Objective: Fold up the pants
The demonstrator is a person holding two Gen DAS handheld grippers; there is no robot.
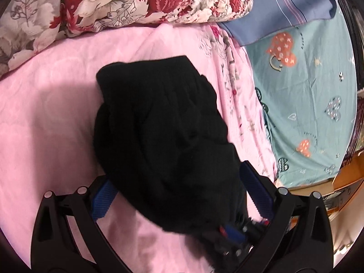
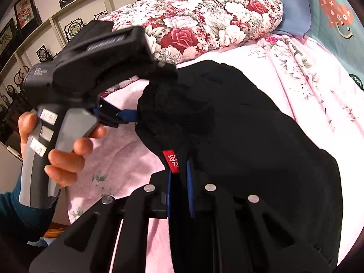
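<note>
Right wrist view, nearest: the right gripper (image 2: pixel 179 177) has its two blue pads (image 2: pixel 189 188) drawn close together, pinching an edge of the black pants (image 2: pixel 238 136) just below a red size tag (image 2: pixel 172 161) marked "150/72". Left wrist view, nearest: the left gripper (image 1: pixel 175 182) has its blue-padded fingers (image 1: pixel 103 201) spread wide on either side of the pants (image 1: pixel 163 132), which drape over the gap between them; the fingers do not visibly clamp the fabric. In the right wrist view the same left gripper (image 2: pixel 127 116) appears from the side, its grey handle held by a hand (image 2: pixel 63 150) emerging from a dark teal sleeve (image 2: pixel 25 216), its blue fingertip touching the bundle's left edge. The pants form a bunched, partly folded mass lying on a pink sheet (image 1: pixel 45 125) spread over the bed. Beyond lies a folded floral quilt (image 2: pixel 204 18), with a blue striped pillow (image 1: pixel 291 6) beside it and a teal sheet with heart prints (image 1: pixel 307 104) to the right. Farthest, wall shelves (image 2: pixel 45 22) hold framed ornaments.
</note>
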